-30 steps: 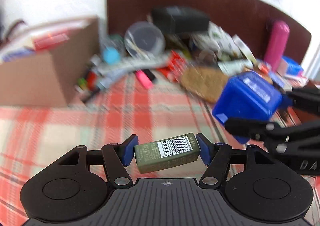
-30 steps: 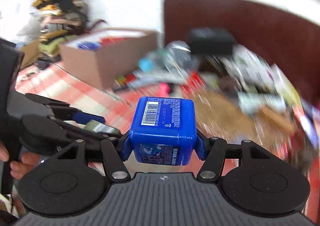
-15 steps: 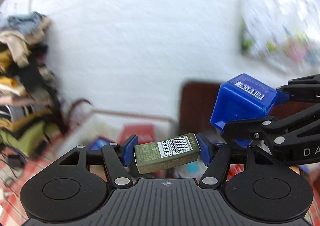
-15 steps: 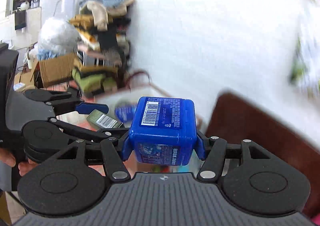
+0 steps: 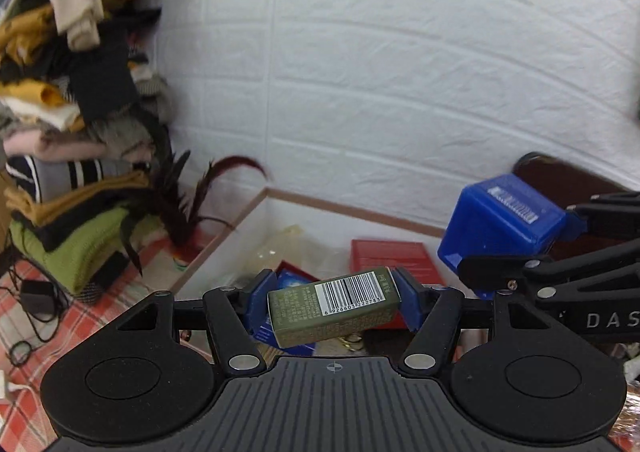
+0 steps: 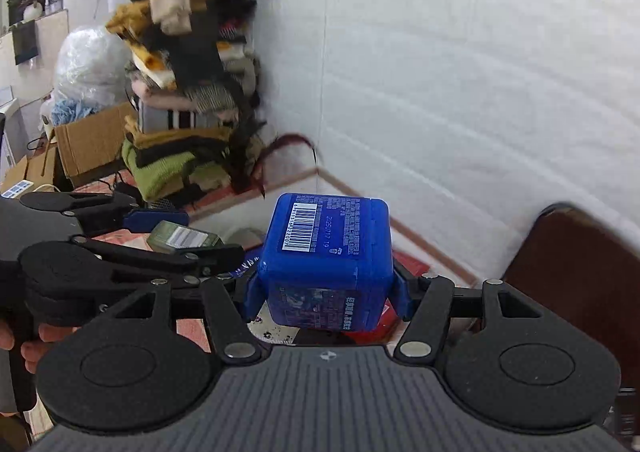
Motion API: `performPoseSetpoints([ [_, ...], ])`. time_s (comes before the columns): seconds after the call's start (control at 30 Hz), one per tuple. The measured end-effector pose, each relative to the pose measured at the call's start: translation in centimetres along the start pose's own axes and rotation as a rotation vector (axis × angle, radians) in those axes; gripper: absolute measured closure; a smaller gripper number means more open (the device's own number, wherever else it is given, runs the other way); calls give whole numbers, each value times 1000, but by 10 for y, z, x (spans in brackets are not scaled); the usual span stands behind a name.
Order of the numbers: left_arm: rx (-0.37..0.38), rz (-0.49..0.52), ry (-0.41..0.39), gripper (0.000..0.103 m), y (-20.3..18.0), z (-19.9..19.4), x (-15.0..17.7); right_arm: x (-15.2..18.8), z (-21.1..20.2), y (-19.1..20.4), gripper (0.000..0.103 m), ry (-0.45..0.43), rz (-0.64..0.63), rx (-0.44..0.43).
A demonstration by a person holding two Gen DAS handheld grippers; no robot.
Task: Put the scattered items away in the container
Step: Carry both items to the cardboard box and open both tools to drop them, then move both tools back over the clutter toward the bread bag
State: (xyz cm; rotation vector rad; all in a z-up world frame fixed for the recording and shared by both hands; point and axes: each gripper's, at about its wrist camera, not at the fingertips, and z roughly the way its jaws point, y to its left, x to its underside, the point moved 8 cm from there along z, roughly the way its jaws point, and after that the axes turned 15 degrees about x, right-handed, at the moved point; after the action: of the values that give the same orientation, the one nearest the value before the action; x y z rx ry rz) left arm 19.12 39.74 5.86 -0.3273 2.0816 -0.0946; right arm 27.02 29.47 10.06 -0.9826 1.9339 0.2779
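While both fingers grip boxes, only the right wrist view shows a hand [image 6: 24, 348].

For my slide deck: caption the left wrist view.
Left gripper clamps an olive-green barcoded carton above the open cardboard box, beside the right gripper's blue plastic tub.
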Motion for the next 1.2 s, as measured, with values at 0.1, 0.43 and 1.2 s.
performPoseSetpoints([
  [0.1, -42, -11, 4, 38, 22, 18, 4, 5, 39, 9, 38, 16, -20, 9],
  [0.43, -111, -62, 25, 14, 82, 60, 25, 20, 111, 29, 15, -83, -120, 126],
  [1.2, -63, 70, -96, 13, -64, -101, -139, -51, -87, -50, 14, -6, -16, 61],
])
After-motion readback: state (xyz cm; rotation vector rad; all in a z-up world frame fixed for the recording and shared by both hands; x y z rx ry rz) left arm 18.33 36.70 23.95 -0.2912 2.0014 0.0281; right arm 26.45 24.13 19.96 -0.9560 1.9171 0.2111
